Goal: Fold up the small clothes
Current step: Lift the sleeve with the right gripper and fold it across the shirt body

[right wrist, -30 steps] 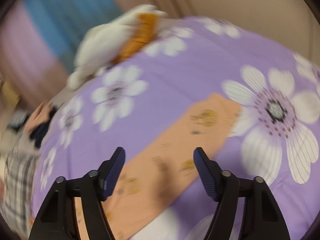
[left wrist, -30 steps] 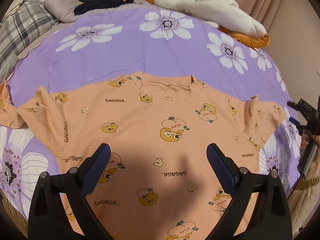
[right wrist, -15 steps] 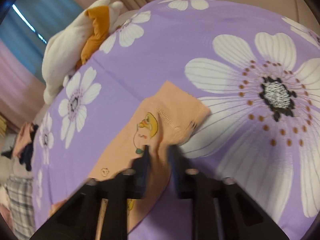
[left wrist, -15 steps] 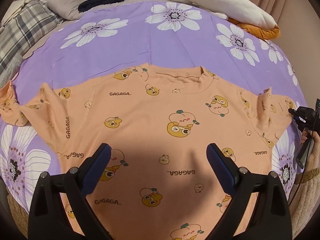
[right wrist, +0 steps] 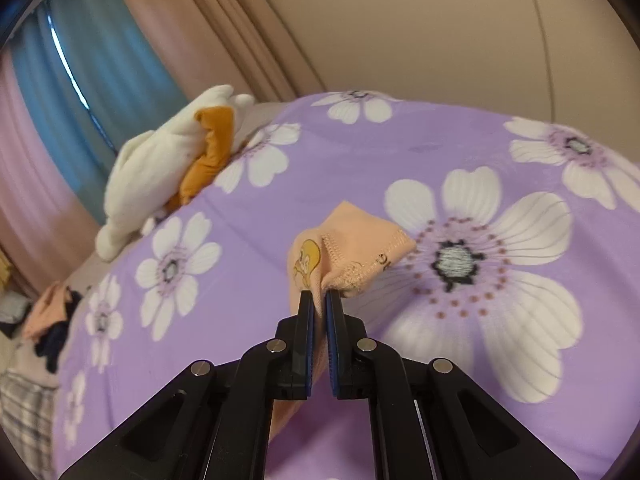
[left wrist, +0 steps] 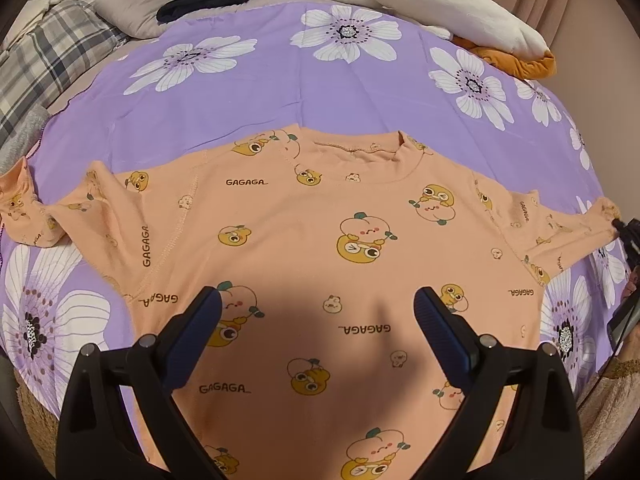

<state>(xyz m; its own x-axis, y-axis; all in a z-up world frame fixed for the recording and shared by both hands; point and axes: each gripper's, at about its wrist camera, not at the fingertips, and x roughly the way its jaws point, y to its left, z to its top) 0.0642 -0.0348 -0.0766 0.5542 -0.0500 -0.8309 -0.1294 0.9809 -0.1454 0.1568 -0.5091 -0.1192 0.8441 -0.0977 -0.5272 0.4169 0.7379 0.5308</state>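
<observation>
The right gripper point(right wrist: 320, 300), whose jaws stood wide apart over the sleeve a second ago, is now clamped on the cuff of the right sleeve point(right wrist: 352, 256), and the cuff has been lifted off the purple flowered sheet point(right wrist: 280, 160). The peach shirt point(left wrist: 320, 248) is otherwise spread flat, front up, on the sheet (collar at the far edge). The left gripper point(left wrist: 318, 312) is held above the shirt's lower middle with its 2 jaws wide apart and nothing between them. The first fold, sleeve over body, is judged ready to begin.
</observation>
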